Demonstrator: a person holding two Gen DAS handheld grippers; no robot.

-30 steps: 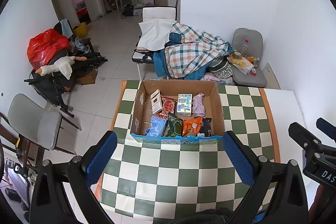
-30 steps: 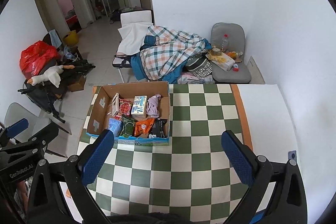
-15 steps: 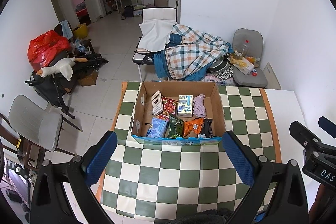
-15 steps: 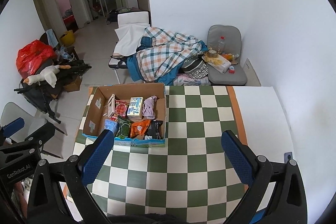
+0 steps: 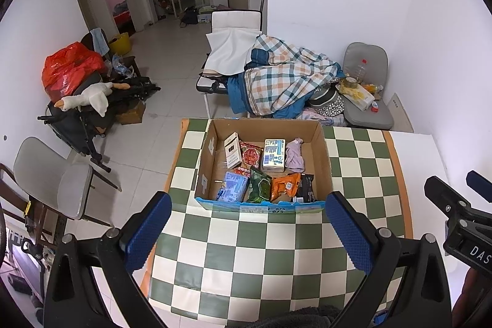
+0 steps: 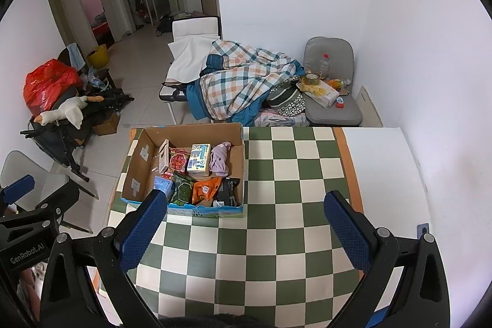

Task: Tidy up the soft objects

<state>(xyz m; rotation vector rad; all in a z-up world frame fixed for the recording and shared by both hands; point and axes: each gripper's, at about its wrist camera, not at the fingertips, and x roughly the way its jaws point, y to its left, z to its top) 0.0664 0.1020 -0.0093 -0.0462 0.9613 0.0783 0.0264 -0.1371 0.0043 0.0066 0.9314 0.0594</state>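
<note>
An open cardboard box (image 5: pixel 323 156) stands on the green-and-white checked table (image 5: pixel 255 251). It holds several soft packs and a lilac cloth (image 5: pixel 294 155): a white tissue pack (image 5: pixel 273 155), a red packet (image 5: pixel 250 153), a blue pack (image 5: pixel 231 189), a green packet, an orange packet (image 5: pixel 284 185). The box also shows in the right wrist view (image 6: pixel 239 174). My left gripper (image 5: pixel 246 232) is open and empty, above the table short of the box. My right gripper (image 6: pixel 243 232) is open and empty, to the right of the box.
Behind the table stand a lounger with a plaid blanket (image 5: pixel 283 79) and a grey chair (image 5: pixel 367 109) with clutter. Left on the floor are a stroller with a plush goose (image 5: pixel 89 96), a red bag and a grey chair (image 5: pixel 52 177). White wall on the right.
Both grippers have drawn back and up a little, so the box looks slightly smaller and farther. Both stay open and empty. Nothing in the box has moved.
</note>
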